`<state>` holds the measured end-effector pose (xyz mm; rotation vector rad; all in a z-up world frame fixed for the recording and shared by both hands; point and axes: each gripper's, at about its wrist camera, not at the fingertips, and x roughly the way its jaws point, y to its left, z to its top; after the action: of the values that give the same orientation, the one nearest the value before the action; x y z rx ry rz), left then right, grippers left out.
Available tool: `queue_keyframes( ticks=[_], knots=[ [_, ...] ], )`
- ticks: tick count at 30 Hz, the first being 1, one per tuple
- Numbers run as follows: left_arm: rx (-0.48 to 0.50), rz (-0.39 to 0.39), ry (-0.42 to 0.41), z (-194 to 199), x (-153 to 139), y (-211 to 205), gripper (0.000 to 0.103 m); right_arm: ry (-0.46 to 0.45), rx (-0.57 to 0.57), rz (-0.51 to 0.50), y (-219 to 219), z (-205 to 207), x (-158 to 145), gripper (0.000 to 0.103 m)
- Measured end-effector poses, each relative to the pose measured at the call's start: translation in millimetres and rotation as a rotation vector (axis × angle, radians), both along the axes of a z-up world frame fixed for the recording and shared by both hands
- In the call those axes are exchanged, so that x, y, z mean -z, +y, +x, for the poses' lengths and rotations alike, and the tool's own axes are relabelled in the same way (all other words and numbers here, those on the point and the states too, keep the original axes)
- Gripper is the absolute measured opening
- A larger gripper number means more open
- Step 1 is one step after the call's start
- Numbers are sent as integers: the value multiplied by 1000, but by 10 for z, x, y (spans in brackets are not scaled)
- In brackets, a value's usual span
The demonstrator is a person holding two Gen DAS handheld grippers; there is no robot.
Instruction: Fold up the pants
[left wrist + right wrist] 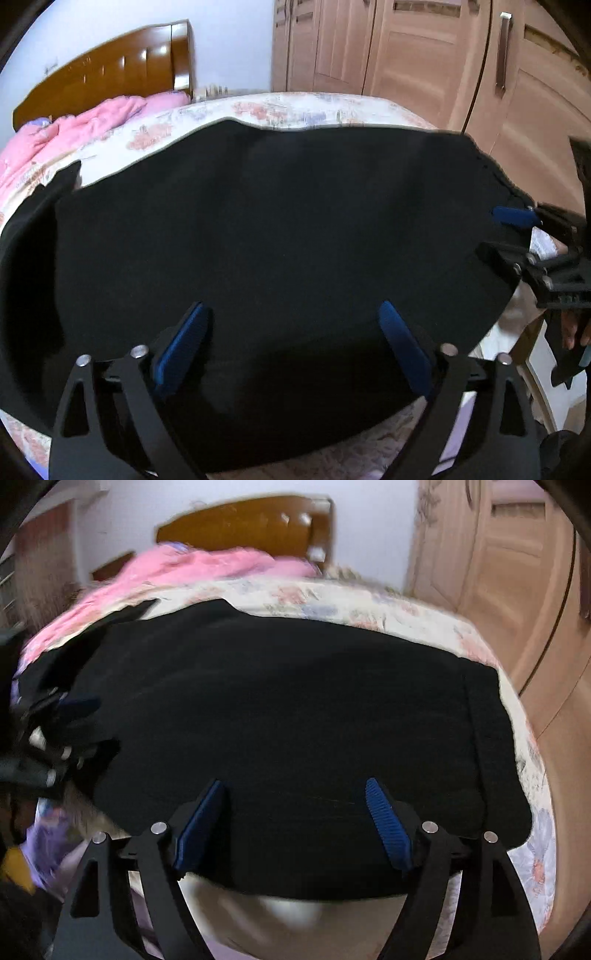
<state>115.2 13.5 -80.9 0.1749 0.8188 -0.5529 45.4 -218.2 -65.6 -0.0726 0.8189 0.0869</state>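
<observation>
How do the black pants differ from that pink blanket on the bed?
The pants are black and plain; the blanket is pink. The pants lie spread fairly flat; the blanket is crumpled in a heap. The pants sit near the bed's close edge, under both open claws, left and right; the blanket lies far back by the headboard. Both are soft cloth resting on the flowered sheet.

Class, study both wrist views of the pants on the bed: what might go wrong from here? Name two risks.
1. Both hand-held grippers, left and right, are open over the pants, so a closing grasp may catch only the top layer and skew the fold.
2. The pants reach the bed's near edge, so a pull might drag them off.
</observation>
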Motion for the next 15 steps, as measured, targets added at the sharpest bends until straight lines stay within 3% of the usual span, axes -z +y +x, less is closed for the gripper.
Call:
queue_keyframes(
  ticks=[4, 9, 10, 12, 15],
  knots=[
    [4, -13, 21, 108, -135, 26, 97, 38, 7, 57, -198, -167, -51, 75],
    [72, -88, 10, 513, -637, -302, 101, -60, 79, 37, -398, 78, -372, 81],
    [94, -87, 31, 608, -649, -409, 102, -75, 90, 26, -445, 207, -399, 87],
    [71, -36, 57, 836, -528, -628, 101, -46, 126, -15, -506, 523, -376, 88],
    [25, 40, 138, 1037, -225, -719, 101, 104, 163, -163, -608, 823, -58, 89]
  ],
)
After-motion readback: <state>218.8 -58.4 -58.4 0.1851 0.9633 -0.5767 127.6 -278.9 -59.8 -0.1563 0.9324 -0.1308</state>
